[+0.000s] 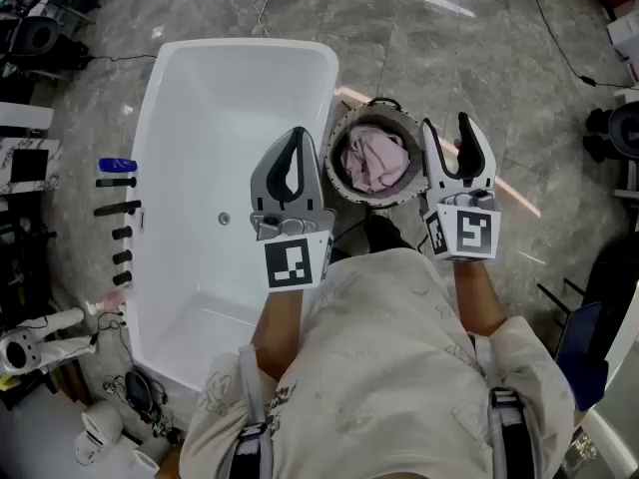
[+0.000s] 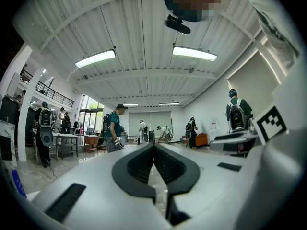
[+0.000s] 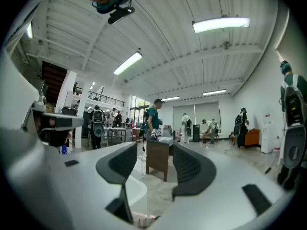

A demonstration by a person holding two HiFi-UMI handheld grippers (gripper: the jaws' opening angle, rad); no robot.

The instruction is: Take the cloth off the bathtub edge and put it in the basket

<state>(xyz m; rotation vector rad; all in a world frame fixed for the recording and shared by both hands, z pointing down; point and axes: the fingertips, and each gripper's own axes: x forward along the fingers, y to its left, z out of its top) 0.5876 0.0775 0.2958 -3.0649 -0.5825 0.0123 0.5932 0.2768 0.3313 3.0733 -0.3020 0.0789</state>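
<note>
**Grippers both empty, cloth already in the basket**

Head view: the left gripper (image 1: 298,140) is held over the near part of the white bathtub (image 1: 240,50), its jaws together and nothing in them; the right gripper (image 1: 447,133) stands just beside the basket (image 1: 389,200), jaws apart and also empty; the pink cloth (image 1: 374,160) lies crumpled inside the basket, which stands on the grey floor (image 1: 469,58) close to the right edge of the tub; no cloth is seen on any part of the rim; at the left rim there are only a small blue object (image 1: 117,165) and a row of dark fittings (image 1: 120,233).

Left gripper view: the two dark pads meet at the tips and hold nothing; beyond them is a big hall with people (image 2: 114,128) and long ceiling lights.

Right gripper view: the pads stand clearly apart; through the gap only a brown table (image 3: 158,159) shows, far behind, so nothing is held here.

Judging from how things lie, the task looks finished: the cloth is off the tub edge and in the basket; I see no step left.

No brand or readable writing appears; each gripper carries a marker cube (image 1: 298,263) with a black-and-white square pattern, not letters.
</note>
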